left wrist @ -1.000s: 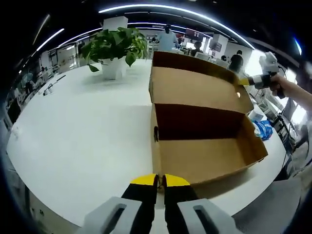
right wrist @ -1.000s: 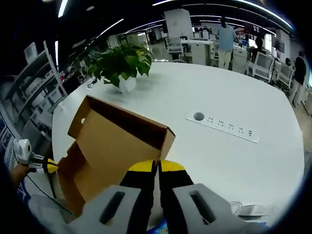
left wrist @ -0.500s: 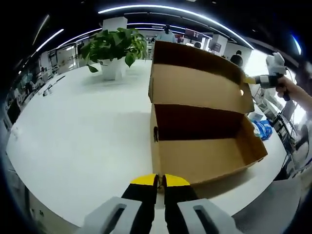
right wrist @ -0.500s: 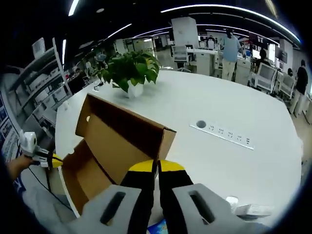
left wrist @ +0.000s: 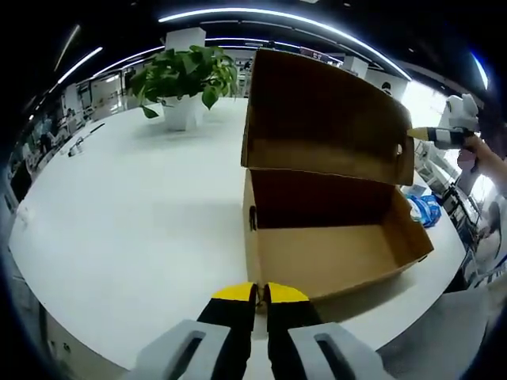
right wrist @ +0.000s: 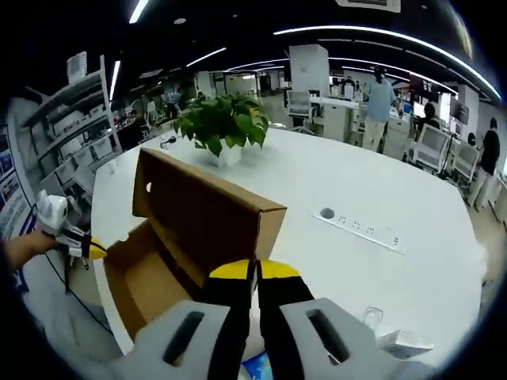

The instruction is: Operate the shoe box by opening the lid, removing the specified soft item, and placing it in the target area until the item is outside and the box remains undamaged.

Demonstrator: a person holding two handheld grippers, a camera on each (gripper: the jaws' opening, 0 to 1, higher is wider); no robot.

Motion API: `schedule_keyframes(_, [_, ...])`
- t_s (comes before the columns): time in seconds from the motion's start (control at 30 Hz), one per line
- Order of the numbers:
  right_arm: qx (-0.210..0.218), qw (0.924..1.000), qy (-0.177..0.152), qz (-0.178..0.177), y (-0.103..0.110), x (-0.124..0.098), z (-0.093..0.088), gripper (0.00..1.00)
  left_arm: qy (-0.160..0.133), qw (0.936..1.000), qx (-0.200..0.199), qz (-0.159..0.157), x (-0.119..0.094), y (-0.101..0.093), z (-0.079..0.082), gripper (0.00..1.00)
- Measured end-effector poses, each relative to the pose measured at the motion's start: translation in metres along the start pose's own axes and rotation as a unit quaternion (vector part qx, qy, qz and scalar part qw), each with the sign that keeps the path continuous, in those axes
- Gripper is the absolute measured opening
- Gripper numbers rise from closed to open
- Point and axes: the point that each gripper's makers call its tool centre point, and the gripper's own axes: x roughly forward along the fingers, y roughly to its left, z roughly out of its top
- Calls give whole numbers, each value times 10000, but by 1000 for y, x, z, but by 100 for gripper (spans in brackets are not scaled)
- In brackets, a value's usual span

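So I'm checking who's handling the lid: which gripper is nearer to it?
Right. The right gripper is at the lid's side edge; the left gripper sits by the box's near wall.

My right gripper [right wrist: 254,273] with jaws together at the shoe box [right wrist: 158,261] lid [right wrist: 207,207], lid stood raised, my left gripper [right wrist: 89,250] at its far-left edge, potted plant [right wrist: 224,127] beyond.

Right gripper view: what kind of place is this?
Most likely an open-plan office or lab. A large white table has a built-in socket strip and a potted plant; behind it stand desks with monitors, people among them, under long ceiling light strips.
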Motion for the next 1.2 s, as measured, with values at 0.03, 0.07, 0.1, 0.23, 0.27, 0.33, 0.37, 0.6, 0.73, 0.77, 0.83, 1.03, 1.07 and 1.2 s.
schedule_keyframes(0.03, [-33,10000,-13,-16,2,-2,-1,0,-2,10000,1,-2,0,0,0,4])
schedule_keyframes(0.07, [-32,10000,-25,-18,4,-4,-2,0,-4,10000,4,-10,0,0,0,4])
schedule_keyframes(0.1, [-37,10000,-46,-29,5,-6,-2,0,-5,10000,2,-15,0,0,0,4])
schedule_keyframes(0.23, [-88,9999,-122,-72,10,-11,-4,0,-13,10000,7,-30,-1,0,0,4])
schedule_keyframes(0.27, [-79,9998,-134,-80,11,-13,-5,0,-15,10000,19,-28,-1,0,0,4])
schedule_keyframes(0.33, [-110,9997,-176,-108,14,-16,-6,0,-23,10000,31,-30,-1,0,0,4])
schedule_keyframes(0.37, [-120,9997,-185,-117,16,-17,-7,0,-27,10000,34,-33,-1,0,0,4])
schedule_keyframes(0.6, [-110,9993,-279,-228,26,-26,-13,0,-76,9999,-11,-66,-1,0,0,4])
schedule_keyframes(0.73, [-41,9990,-339,-285,29,-30,-16,1,-146,9999,28,-56,-1,0,1,4])
schedule_keyframes(0.77, [-29,9989,-358,-304,30,-31,-17,1,-158,9999,29,-58,-1,1,1,4])
schedule_keyframes(0.83, [-68,9986,-396,-355,33,-33,-19,1,-170,9998,20,-63,-1,1,1,5])
schedule_keyframes(1.03, [-241,9976,-466,-460,40,-38,-25,1,-184,9998,66,-44,-1,1,1,5])
schedule_keyframes(1.07, [-266,9975,-474,-461,41,-39,-27,1,-183,9998,67,-46,-1,1,1,5])
schedule_keyframes(1.2, [-192,9976,-498,-439,43,-41,-31,2,-179,9998,86,-61,-2,1,0,5])
